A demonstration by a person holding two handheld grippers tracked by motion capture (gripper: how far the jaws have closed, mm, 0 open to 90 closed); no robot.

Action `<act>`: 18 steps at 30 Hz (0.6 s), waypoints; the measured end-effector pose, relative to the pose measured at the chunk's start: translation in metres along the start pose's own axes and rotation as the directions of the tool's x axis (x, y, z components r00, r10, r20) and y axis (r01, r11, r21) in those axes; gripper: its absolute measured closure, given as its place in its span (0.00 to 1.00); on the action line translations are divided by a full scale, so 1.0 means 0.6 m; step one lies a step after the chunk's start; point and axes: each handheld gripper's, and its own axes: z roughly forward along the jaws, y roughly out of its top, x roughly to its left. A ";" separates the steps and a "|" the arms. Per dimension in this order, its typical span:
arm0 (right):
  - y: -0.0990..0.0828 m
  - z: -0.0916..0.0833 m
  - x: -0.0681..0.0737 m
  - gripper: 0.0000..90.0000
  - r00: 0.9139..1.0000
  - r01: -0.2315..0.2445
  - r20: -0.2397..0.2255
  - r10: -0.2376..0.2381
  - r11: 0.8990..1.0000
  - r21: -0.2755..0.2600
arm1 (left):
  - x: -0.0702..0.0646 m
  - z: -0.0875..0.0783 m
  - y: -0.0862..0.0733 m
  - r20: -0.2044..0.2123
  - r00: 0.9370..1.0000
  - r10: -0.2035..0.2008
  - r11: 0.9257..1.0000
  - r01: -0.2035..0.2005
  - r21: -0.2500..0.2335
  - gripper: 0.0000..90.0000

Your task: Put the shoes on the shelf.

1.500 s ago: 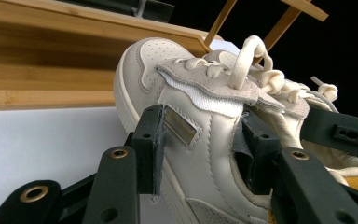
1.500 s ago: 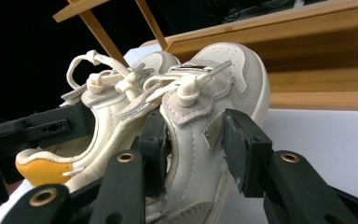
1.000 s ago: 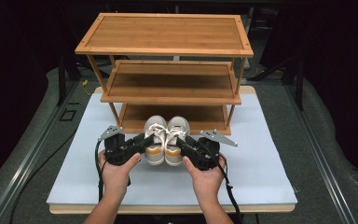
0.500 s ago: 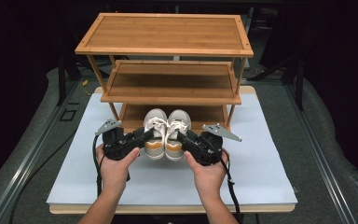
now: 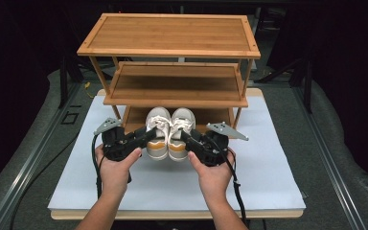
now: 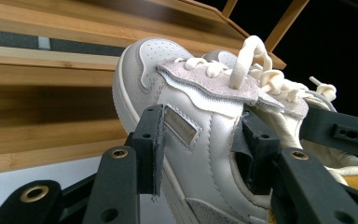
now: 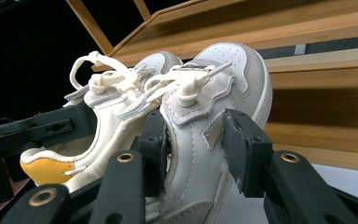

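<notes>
Both shoes have moved farther in half a second; toes now under the rack's (image 5: 172, 93) lowest shelf. Left gripper (image 5: 141, 138) pinches the left shoe (image 5: 156, 128), right gripper (image 5: 188, 138) pinches the right shoe (image 5: 180, 128). I judge a shelving push is underway.

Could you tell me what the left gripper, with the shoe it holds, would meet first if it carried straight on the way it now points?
Probably the wooden shoe rack. The left gripper, shut on the left shoe, points at the rack's lower shelves, and the shoe's toe leads. Whether it would slide into the gap or strike a shelf edge is unclear.
</notes>
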 end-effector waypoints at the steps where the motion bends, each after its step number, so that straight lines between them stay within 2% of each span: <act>1: 0.001 0.000 0.000 0.68 1.000 -0.002 -0.002 0.002 1.000 -0.001 | 0.000 0.000 0.001 0.001 1.000 0.001 1.000 -0.001 -0.001 0.64; 2: 0.001 0.000 0.000 0.68 1.000 -0.003 -0.004 0.003 1.000 -0.006 | 0.000 0.001 0.002 0.002 1.000 0.002 1.000 -0.002 -0.002 0.64; 3: 0.003 -0.003 -0.001 0.68 1.000 0.000 -0.003 0.000 1.000 0.019 | -0.001 0.001 0.002 0.001 1.000 0.003 1.000 -0.003 -0.002 0.64; 6: 0.004 -0.002 -0.001 0.68 1.000 -0.002 0.006 0.002 1.000 0.003 | -0.002 0.002 0.004 0.001 1.000 0.006 1.000 -0.006 0.001 0.64; 9: 0.005 -0.001 -0.003 0.68 1.000 -0.007 -0.004 0.006 1.000 -0.011 | -0.004 0.002 0.007 0.001 1.000 0.012 1.000 -0.012 0.001 0.64; 11: 0.007 -0.004 -0.002 0.68 1.000 -0.004 0.000 0.004 1.000 0.001 | -0.005 0.002 0.009 0.003 1.000 0.011 1.000 -0.011 -0.001 0.64; 16: 0.015 -0.004 0.000 0.68 1.000 0.003 -0.002 -0.003 1.000 -0.026 | -0.010 0.004 0.020 0.002 1.000 0.029 1.000 -0.029 -0.003 0.64; 18: 0.020 -0.005 -0.001 0.68 1.000 0.005 0.003 -0.005 1.000 -0.020 | -0.010 0.005 0.024 0.002 1.000 0.031 1.000 -0.031 -0.005 0.64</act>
